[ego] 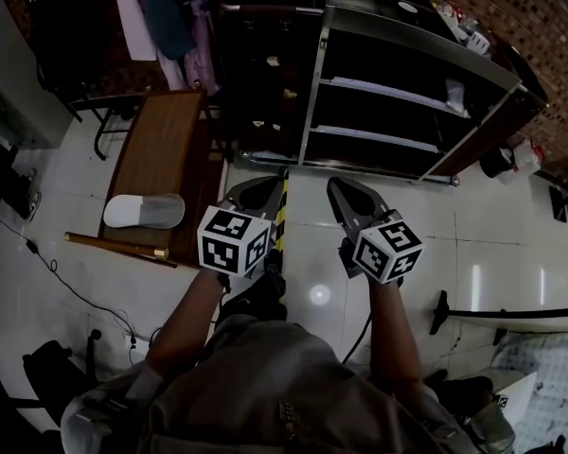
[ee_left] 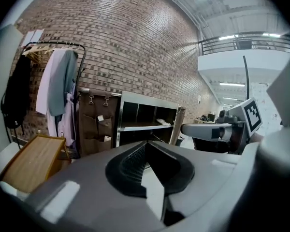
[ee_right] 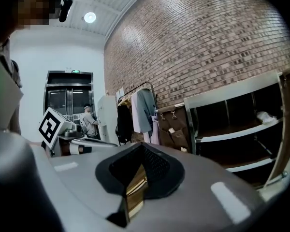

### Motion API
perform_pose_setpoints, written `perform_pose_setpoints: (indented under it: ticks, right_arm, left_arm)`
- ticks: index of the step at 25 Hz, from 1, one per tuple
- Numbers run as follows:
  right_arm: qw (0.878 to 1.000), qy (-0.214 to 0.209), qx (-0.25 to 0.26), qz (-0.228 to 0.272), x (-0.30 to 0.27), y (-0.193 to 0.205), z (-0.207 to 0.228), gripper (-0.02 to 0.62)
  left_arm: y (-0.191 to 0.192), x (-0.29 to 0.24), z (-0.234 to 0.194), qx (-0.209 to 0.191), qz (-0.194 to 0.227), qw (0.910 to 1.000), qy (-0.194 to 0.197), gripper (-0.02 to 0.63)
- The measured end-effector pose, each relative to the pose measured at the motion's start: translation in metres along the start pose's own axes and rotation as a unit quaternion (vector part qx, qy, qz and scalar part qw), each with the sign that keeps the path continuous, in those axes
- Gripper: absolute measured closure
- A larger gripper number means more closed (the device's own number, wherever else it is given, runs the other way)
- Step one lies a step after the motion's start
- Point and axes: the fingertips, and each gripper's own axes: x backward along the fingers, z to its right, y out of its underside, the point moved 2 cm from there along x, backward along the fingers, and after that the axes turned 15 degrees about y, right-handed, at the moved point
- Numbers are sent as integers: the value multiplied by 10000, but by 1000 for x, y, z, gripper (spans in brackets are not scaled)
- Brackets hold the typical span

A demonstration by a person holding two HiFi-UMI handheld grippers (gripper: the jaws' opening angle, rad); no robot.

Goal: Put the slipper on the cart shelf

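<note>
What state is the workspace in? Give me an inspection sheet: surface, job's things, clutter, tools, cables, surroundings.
Surface: small wooden table on a pale tiled floor.
Job's things: slipper lies on the table's near end; shelf unit stands ahead, apart from it.
Clutter: wooden stick lies by the table's near end; small items sit on the shelf unit's top.
Tools: left tool shut, empty; right tool shut, empty; neither touches the slipper.
Cables: thin black cable on the floor at left.
Surroundings: brick wall, clothes rack, a person far off.
</note>
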Motion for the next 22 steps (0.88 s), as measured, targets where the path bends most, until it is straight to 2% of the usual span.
perform_pose_setpoints:
  ticks: [5,9,16,22]
  right_arm:
    - [10000,61,37,-4,-26,-14,43,595]
    - [9998,-100,162,-61,-64,-25,71,595]
    - [9981,-531,293,-101,-143,-54,96,595]
    - [9938,-994,456,-204,-206,-69,95,595]
  left_arm:
    - [-15,-58,-11,35,17,9998,200,598]
    - [-30,-101,-36,92,152,9997,167,598]
    - [-60,-148,-97,275,337,9990,-59,598]
    - [-80,-154,-149,370,544,9968,-451,598]
